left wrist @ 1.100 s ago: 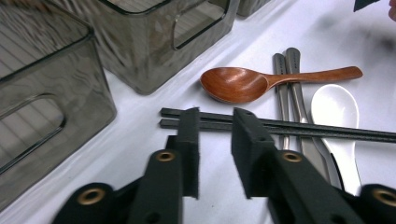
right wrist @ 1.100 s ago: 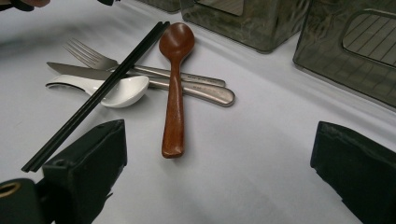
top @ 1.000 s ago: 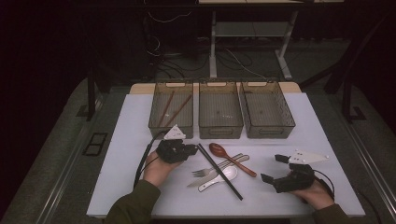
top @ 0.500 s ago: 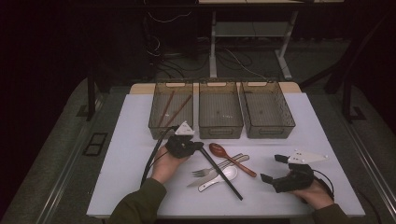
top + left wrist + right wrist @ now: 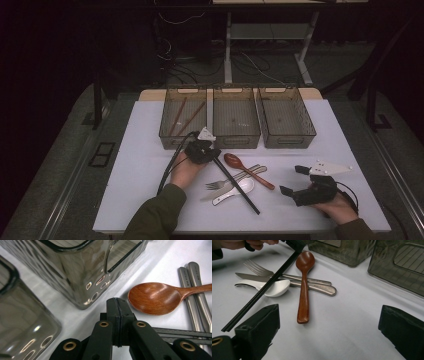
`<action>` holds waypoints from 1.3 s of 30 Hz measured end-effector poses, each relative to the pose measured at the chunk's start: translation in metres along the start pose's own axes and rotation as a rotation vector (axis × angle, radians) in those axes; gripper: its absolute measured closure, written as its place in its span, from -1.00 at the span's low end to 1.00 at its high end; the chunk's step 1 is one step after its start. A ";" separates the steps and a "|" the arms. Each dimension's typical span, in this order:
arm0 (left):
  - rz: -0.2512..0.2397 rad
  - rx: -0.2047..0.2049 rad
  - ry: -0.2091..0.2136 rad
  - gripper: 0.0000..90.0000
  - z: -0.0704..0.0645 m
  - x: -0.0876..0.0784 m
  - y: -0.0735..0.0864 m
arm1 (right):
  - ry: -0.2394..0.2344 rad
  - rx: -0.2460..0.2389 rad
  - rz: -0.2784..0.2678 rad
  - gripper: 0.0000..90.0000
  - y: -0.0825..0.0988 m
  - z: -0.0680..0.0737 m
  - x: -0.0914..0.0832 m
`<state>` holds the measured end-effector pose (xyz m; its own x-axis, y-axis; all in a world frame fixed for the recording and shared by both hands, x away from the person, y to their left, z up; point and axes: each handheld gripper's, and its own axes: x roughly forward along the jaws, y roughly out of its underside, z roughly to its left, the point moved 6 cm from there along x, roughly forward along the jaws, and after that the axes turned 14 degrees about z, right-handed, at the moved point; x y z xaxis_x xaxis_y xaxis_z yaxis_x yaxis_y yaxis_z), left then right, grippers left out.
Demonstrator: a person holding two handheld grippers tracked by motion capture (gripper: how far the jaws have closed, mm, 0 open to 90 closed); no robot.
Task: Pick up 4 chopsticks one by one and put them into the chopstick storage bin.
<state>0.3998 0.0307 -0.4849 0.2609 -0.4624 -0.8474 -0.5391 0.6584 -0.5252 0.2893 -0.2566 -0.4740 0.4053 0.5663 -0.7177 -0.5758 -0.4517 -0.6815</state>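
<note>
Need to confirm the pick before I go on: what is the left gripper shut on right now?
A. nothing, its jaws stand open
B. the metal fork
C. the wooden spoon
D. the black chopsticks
D. In the high view the left gripper is closed on the upper end of the black chopsticks, which slant down across the cutlery; the wooden spoon and the fork lie free on the table.

black chopsticks [image 5: 235,182], a reddish-brown wooden spoon [image 5: 304,277], a white spoon [image 5: 275,288], a silver fork [image 5: 259,269] and knife [image 5: 317,288], smoky grey ribbed bins [image 5: 235,120], a white bench [image 5: 140,165].
</note>
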 end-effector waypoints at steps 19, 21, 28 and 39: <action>0.047 0.016 -0.018 0.97 0.001 -0.002 0.006 | 0.001 0.001 -0.001 -0.93 0.000 0.000 -0.001; 0.056 0.024 -0.023 0.97 0.002 -0.003 0.007 | 0.001 0.002 -0.002 -0.93 0.000 -0.001 -0.001; 0.071 0.020 -0.034 0.97 0.003 -0.008 0.013 | 0.001 0.002 -0.002 -0.93 0.000 -0.001 -0.001; 0.087 0.015 -0.040 0.97 0.006 -0.019 0.029 | 0.002 0.004 -0.006 -0.93 0.000 -0.001 -0.002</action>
<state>0.3841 0.0619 -0.4843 0.2460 -0.3790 -0.8921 -0.5489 0.7041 -0.4505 0.2892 -0.2584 -0.4727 0.4102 0.5679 -0.7137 -0.5759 -0.4455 -0.6855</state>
